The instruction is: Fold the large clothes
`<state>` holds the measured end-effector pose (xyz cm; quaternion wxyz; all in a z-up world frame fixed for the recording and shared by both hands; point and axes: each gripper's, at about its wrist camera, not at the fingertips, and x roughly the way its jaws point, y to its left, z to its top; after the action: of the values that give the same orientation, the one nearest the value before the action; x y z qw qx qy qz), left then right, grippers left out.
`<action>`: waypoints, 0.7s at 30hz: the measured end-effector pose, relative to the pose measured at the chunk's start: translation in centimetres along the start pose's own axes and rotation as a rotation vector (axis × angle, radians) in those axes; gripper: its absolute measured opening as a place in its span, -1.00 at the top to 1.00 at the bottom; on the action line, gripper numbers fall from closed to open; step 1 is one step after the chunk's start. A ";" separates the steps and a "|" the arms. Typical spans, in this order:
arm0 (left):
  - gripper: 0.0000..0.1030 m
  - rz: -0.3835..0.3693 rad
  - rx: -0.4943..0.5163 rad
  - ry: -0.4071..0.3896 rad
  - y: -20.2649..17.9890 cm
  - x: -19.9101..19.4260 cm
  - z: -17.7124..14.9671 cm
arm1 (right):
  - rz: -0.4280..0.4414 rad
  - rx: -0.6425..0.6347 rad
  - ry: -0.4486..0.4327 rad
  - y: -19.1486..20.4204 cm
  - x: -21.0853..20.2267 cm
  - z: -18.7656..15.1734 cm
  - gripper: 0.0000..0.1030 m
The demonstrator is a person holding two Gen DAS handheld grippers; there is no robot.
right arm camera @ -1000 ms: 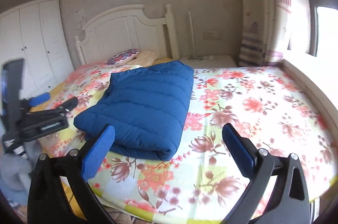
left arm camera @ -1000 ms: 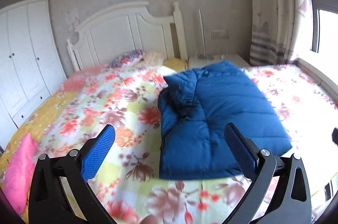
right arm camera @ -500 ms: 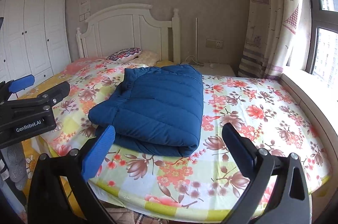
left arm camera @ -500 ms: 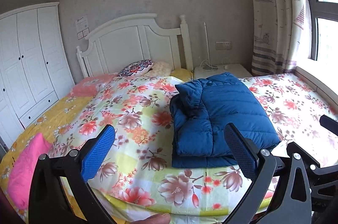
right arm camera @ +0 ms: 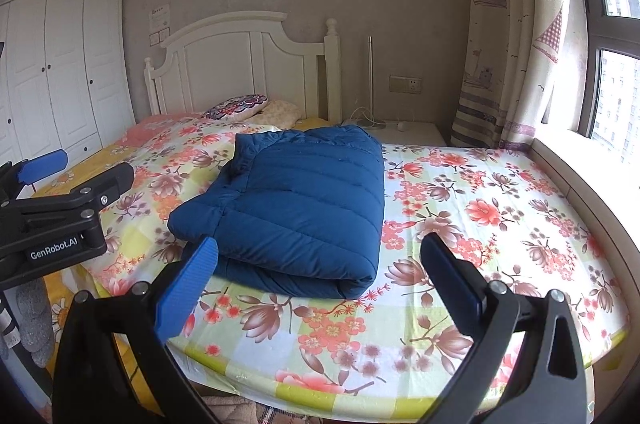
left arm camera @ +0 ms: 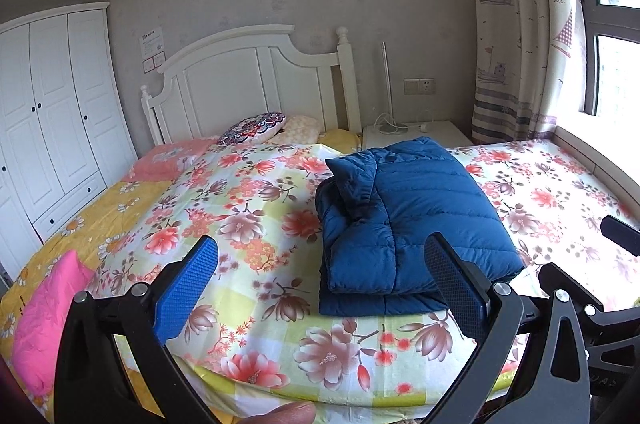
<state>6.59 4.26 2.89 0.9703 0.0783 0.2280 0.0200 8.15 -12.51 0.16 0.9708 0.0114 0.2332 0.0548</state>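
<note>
A dark blue quilted jacket (left arm camera: pixel 408 224) lies folded into a thick rectangle on the floral bedspread (left arm camera: pixel 248 224), near the foot edge of the bed. In the right wrist view the same jacket (right arm camera: pixel 296 199) sits left of centre on the bedspread (right arm camera: pixel 480 224). My left gripper (left arm camera: pixel 320 288) is open and empty, held back from the bed, with the jacket beyond its right finger. My right gripper (right arm camera: pixel 316 284) is also open and empty, short of the jacket's near fold. The left gripper's body (right arm camera: pixel 56 220) shows at the left edge of the right wrist view.
A white headboard (left arm camera: pixel 248 83) and pillows (left arm camera: pixel 252 129) stand at the far end. A white wardrobe (left arm camera: pixel 52 127) fills the left wall. A bedside table (left arm camera: pixel 416 135) with a lamp, a curtain (left arm camera: pixel 516 43) and a window are on the right. A pink cloth (left arm camera: pixel 48 320) lies at the left.
Both grippers have pulled back and up from the bed, so the jacket looks smaller and farther. The jacket has stayed folded in place. Both grippers stayed open.
</note>
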 end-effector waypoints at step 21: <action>-0.91 0.004 -0.017 0.000 0.7 -0.2 -0.1 | 0.008 -0.012 -0.004 0.3 -0.2 0.0 -0.96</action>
<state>6.38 4.93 3.00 0.9708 0.0706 0.2278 0.0240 7.94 -12.19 0.26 0.9711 0.0065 0.2310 0.0602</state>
